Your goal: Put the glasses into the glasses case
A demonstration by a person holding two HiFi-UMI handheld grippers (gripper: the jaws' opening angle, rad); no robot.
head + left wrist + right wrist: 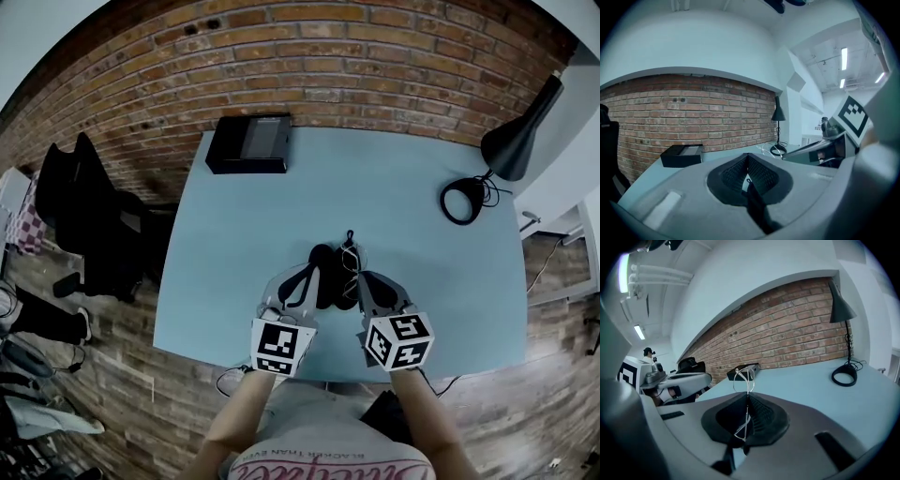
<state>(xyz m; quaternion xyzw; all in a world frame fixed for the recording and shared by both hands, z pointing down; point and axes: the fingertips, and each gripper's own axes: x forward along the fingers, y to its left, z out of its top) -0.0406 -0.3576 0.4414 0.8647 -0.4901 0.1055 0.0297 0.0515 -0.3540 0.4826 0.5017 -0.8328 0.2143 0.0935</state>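
Observation:
A black glasses case (323,274) is held over the near middle of the light-blue table (394,187), between my two grippers. My left gripper (305,281) is shut on a dark edge of the case (757,206), which runs down out of its closed pads (761,176). My right gripper (361,284) is shut on thin wire-framed glasses (350,255). In the right gripper view the glasses (746,392) stand up through the closed pads, with a loop of the frame above them. The glasses sit just right of the case, close to it.
A black box (248,142) lies at the table's far left edge. A black desk lamp (516,141) with a ring base (464,200) and cable stands at the far right. A dark chair with clothes (89,220) is left of the table. A brick wall lies behind.

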